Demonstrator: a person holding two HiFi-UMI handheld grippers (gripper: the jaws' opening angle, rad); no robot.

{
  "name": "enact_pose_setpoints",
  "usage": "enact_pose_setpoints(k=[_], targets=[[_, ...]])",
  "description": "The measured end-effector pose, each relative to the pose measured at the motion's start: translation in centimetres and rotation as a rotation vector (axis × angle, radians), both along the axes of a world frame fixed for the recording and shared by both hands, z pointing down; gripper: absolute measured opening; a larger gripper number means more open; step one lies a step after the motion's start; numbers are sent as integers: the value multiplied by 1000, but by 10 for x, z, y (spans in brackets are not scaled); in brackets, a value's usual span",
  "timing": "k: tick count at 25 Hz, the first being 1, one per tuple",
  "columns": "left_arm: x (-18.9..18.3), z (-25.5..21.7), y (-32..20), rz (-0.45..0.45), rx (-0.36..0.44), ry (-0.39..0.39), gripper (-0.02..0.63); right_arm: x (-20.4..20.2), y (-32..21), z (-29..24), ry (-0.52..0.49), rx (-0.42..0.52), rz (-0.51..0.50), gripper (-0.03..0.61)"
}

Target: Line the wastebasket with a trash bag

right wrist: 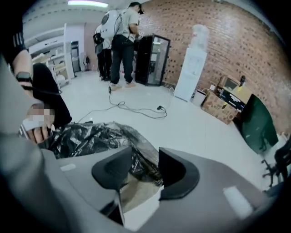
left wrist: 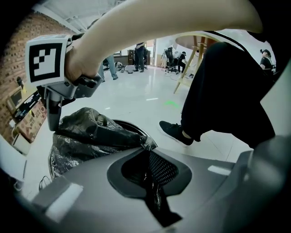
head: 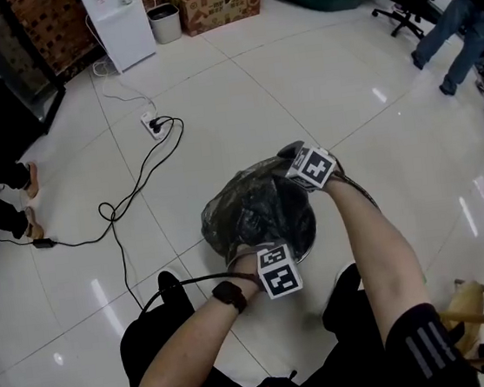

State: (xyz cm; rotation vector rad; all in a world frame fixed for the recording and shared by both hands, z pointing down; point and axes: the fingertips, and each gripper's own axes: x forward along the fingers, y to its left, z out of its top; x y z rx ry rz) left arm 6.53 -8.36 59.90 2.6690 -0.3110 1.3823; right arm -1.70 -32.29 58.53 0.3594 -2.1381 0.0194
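The wastebasket [head: 309,238] stands upright on the tiled floor [head: 298,76], its round mouth facing up and its long axis vertical. The black trash bag [head: 248,205] lies crumpled over that mouth and down the basket's sides, so only slivers of metal rim show; how far the film reaches inside cannot be made out.

The left gripper [left wrist: 148,160] is at the basket's near rim, its jaws pressed together and pinching a fold of the bag's edge. The right gripper [right wrist: 144,167] is at the far right of the rim, pointing down at the film. Its jaws are spread, with the bag's hem lying in the gap and neither pad pressing on it. A pale patch below that hem is too blurred to identify.

A black cable [head: 136,188] snakes across the floor left of the wastebasket.
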Motion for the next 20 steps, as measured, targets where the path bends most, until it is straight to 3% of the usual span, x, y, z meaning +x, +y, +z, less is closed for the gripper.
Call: enact_pose_setpoints(k=[7,12,16,17,19,20], targets=[[8,2,4,14,-8,19,5,-24,-6,-24,-154,-1,-23,190],[10,-5,10,27,-16,24,5,-28,10,0,-9,3,-124,192],[11,-8,8,25,-21,31,6,-29,5,29,113,62,-138,187],[11,-9,7,23,-22,32,6,-30,1,31,127,79,-131,156],[11,-8,5,17,-21,33,5,-33,-2,30,126,95,-116,15],[9,-7,2,9,-18,32,5,-35,-2,27,111,96,-108,7]])
